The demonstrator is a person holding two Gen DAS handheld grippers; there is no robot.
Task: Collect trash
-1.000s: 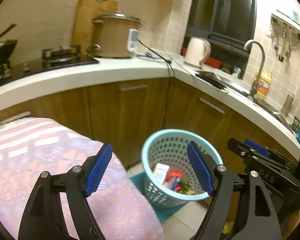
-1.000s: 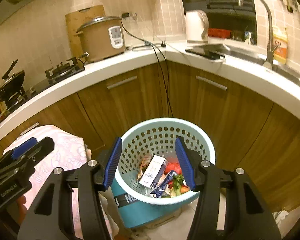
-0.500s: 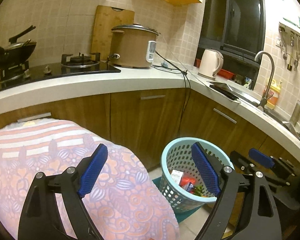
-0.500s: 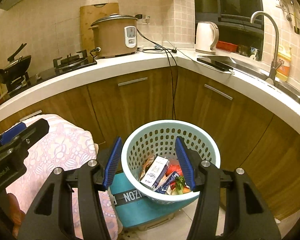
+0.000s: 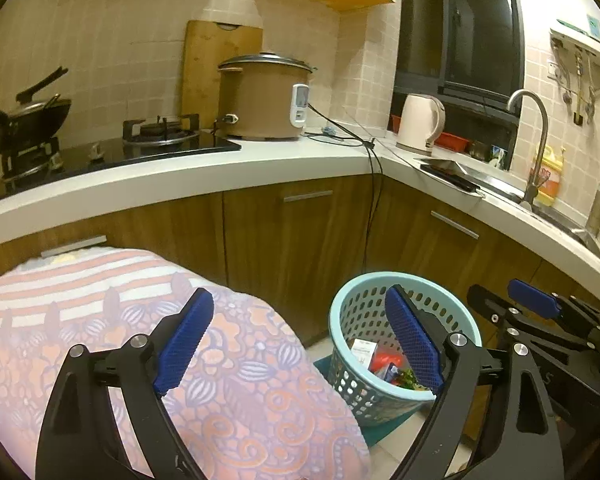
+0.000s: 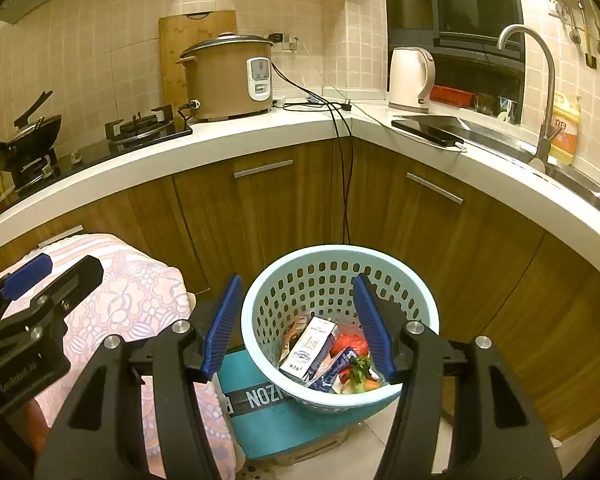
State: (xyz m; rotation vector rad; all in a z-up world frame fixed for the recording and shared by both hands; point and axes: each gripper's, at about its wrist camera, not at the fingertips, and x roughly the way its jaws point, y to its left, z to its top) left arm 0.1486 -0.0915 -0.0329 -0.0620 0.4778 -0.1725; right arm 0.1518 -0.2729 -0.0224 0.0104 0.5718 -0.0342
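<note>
A pale blue perforated basket (image 6: 300,280) stands on the floor below the counter corner, also seen in the left wrist view (image 5: 360,300). It holds trash: a white carton (image 6: 310,346), a red wrapper (image 6: 350,344), a blue packet and some greens (image 6: 360,368). My right gripper (image 6: 297,280) hovers above and in front of the basket, its jaws opening, with nothing between them. My left gripper (image 5: 298,296) is wide open and empty, over the edge of the cloth-covered table and left of the basket.
A table under a pink floral cloth (image 5: 100,300) fills the lower left. The basket rests on a teal box (image 6: 268,412). Wooden cabinets (image 6: 260,208) run behind it under a white counter (image 6: 220,140) with a rice cooker (image 6: 228,76), kettle (image 6: 410,80), stove and sink tap (image 6: 540,80).
Both views have drawn back and tilted up a little, so the basket looks smaller and lower. The left jaws have spread slightly wider. The trash in the basket has not moved.
</note>
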